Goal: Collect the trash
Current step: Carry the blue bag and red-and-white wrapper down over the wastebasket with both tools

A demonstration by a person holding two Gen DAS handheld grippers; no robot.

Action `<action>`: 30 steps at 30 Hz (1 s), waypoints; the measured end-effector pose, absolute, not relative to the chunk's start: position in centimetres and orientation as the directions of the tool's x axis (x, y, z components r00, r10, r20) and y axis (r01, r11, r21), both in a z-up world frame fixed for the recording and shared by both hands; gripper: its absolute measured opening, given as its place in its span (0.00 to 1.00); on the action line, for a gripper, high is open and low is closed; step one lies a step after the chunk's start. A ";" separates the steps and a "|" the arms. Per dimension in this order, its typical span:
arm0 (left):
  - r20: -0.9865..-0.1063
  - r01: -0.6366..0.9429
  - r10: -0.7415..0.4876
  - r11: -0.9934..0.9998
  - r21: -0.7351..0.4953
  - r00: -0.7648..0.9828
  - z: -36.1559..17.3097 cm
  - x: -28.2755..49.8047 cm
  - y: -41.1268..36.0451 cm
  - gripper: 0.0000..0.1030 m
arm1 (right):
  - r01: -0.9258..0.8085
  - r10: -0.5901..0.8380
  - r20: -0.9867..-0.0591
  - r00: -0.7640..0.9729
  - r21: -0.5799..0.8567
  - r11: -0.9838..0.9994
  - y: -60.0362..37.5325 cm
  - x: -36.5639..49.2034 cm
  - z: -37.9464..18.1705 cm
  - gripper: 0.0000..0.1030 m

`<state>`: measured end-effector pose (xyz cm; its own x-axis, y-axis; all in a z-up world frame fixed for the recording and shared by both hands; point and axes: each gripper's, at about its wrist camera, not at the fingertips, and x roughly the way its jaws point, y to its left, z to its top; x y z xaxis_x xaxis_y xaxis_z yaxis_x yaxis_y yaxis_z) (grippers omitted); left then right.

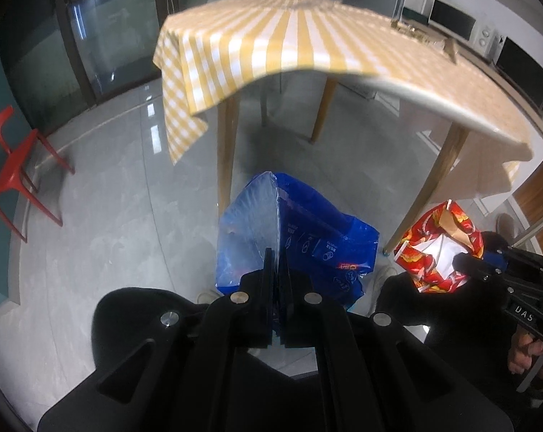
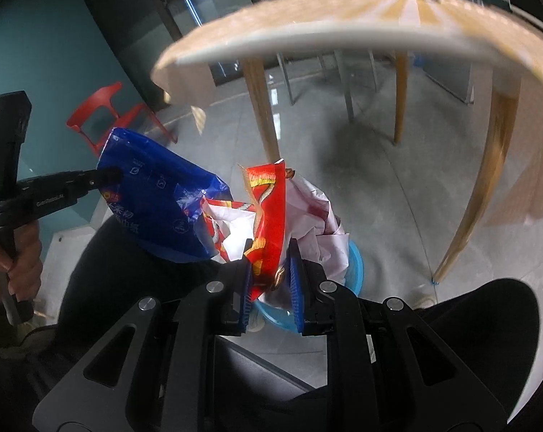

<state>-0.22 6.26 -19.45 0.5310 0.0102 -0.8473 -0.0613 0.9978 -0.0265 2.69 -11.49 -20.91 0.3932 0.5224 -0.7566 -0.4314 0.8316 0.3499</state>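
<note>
Right tool (image 2: 270,280) is clenched on the red wrapper (image 2: 267,212), directly above the blue bin (image 2: 356,270), which stands by the worktop (image 2: 307,32) leg. Wrapper's long axis runs upright. Left tool (image 1: 275,273) grips the blue bag (image 1: 307,248) beside the bin, farther off. Only the right view shows the bin with white paper (image 2: 318,208) in it; the left view hides it.
</note>
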 end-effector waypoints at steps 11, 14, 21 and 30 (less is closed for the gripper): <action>-0.891 -0.069 -0.004 0.997 -0.040 0.453 -24.5 2.7 5.6 0.01 | -0.303 0.492 -0.812 0.313 0.406 0.862 -11.2 6.4 -25.8 0.16; -0.903 -0.076 -0.010 0.996 -0.047 0.430 -25.9 3.4 5.5 0.01 | -0.281 0.481 -0.824 0.300 0.405 0.870 -10.7 7.2 -26.8 0.16; -0.931 -0.108 0.011 0.994 -0.030 0.365 -29.6 5.8 5.6 0.01 | -0.238 0.442 -0.857 0.266 0.386 0.891 -9.7 9.2 -29.8 0.16; -0.965 -0.137 -0.024 0.989 -0.062 0.263 -33.4 8.8 5.8 0.01 | -0.172 0.390 -0.899 0.200 0.360 0.917 -8.9 11.5 -34.1 0.16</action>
